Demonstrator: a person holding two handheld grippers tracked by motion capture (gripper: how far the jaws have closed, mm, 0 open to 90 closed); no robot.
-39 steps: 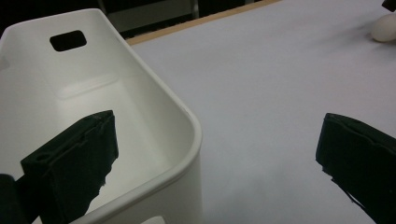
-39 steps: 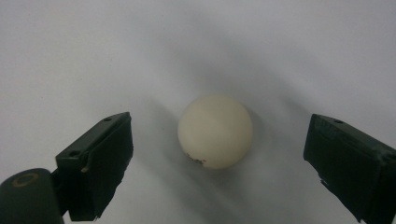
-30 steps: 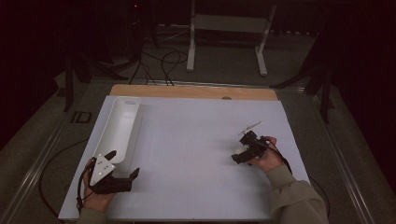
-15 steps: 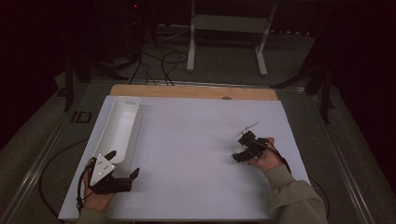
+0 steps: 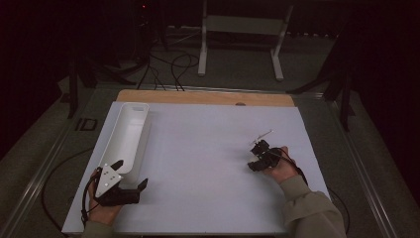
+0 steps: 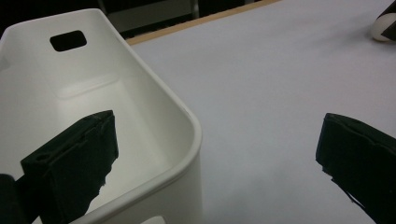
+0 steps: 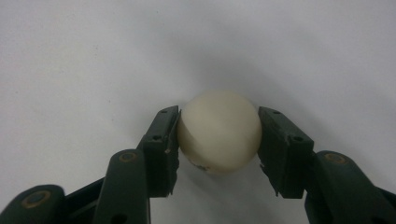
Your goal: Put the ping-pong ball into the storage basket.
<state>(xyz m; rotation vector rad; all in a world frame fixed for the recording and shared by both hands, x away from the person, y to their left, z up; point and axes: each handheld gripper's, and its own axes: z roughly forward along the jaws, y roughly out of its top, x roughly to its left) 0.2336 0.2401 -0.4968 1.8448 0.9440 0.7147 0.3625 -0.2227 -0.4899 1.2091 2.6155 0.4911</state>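
A small cream-white ball rests on the white table sheet. My right gripper is shut on it; its jaws have just been closing and both pads press the ball's sides. From above, the right gripper lies at the table's right, held by a hand in an olive sleeve. A long white bin stands at the left. My left gripper is open at the bin's near end. Its jaws straddle the bin's corner wall, one inside the bin and one over the sheet, touching nothing.
The white sheet covers the table, with a wooden strip along the far edge. Beyond it stand a metal frame's legs and floor cables. A thin rod-like part sticks out above the right gripper.
The right gripper's jaws look narrower than in the earlier frames. Both hands stay where they were, and the bin has not moved.
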